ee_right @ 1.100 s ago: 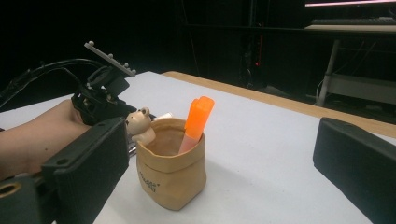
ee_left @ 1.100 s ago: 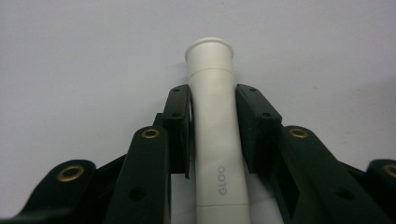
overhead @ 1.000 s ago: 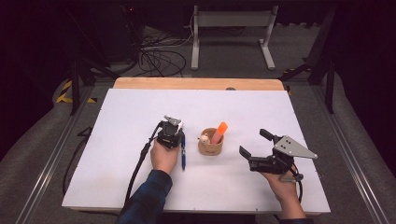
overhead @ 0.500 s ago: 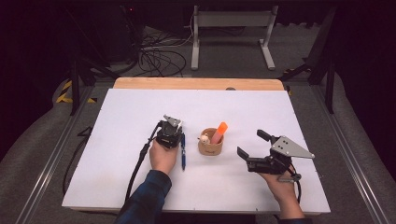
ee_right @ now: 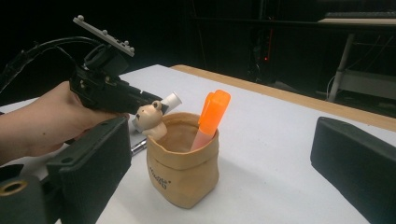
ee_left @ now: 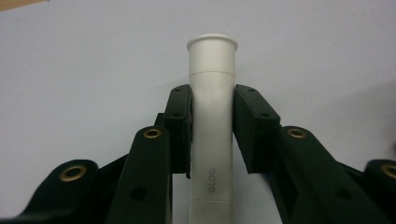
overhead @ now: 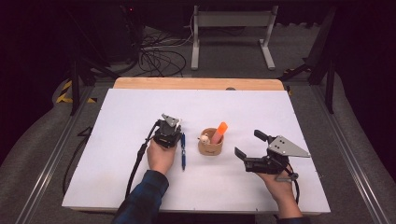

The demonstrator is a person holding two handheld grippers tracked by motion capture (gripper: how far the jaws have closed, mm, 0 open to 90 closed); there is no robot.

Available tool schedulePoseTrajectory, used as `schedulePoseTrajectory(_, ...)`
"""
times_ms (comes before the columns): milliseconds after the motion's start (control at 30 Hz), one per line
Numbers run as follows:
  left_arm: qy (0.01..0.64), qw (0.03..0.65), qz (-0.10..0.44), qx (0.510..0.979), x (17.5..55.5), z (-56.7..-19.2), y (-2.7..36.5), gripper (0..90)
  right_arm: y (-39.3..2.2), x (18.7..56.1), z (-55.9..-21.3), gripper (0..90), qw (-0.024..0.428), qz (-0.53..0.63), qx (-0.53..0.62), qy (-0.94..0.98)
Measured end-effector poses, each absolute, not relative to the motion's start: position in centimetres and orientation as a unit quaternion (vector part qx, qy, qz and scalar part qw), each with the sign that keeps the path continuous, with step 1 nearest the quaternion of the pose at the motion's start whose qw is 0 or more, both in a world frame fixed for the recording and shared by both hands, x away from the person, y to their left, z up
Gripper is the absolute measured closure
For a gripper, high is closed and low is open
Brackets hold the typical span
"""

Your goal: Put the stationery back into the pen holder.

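My left gripper (overhead: pixel 172 122) rests left of centre on the white table (overhead: pixel 116 140), shut on a white glue stick (ee_left: pixel 212 70) that juts out past its pads (ee_left: pixel 180 116). The right gripper view shows the stick's cap (ee_right: pixel 170 100) just behind a tan pen cup (ee_right: pixel 182 172). That cup (overhead: pixel 210 145) stands upright mid-table and holds an orange highlighter (overhead: pixel 219 131) and a small bear figure (overhead: pixel 204 138). My right gripper (overhead: pixel 249 143) hovers to the cup's right, open, its jaws wide with the cup ahead of them but apart from it.
A blue pen (overhead: pixel 183 151) lies on the table between the left hand and the cup. A wooden strip (overhead: pixel 196 84) runs along the far edge. Cables and a metal stand (overhead: pixel 233 32) sit on the floor beyond.
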State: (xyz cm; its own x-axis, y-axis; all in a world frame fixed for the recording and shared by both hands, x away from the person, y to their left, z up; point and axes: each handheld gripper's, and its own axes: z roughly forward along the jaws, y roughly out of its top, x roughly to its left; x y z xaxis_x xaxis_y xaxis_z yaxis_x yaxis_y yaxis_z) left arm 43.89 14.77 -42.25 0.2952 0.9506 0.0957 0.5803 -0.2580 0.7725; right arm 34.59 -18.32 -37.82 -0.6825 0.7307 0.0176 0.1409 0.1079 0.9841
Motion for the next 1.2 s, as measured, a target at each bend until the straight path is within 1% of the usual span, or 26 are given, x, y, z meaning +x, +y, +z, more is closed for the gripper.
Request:
schedulePoseTrajectory(267, 0.513, 0.328, 0.293, 0.736, 43.5, -41.8, 14.8, 68.7, -18.1, 34.7, -37.9, 5.9, 0.245, 0.591, 0.307, 0.704)
schedulePoseTrajectory(600, 0.525, 0.301, 0.271, 0.748, 44.3, -43.2, 14.6, 68.7, -18.0, 34.7, -38.0, 6.0, 0.244, 0.590, 0.309, 0.706)
schedulePoseTrajectory(1100, 0.521, 0.305, 0.272, 0.750, 44.2, -43.5, 14.7, 67.7, -18.0, 34.7, -38.0, 6.0, 0.243, 0.590, 0.307, 0.706)
schedulePoseTrajectory(1200, 0.520, 0.308, 0.270, 0.750, 44.0, -43.5, 14.8, 60.8, -18.0, 34.7, -38.0, 6.0, 0.243, 0.590, 0.307, 0.706)
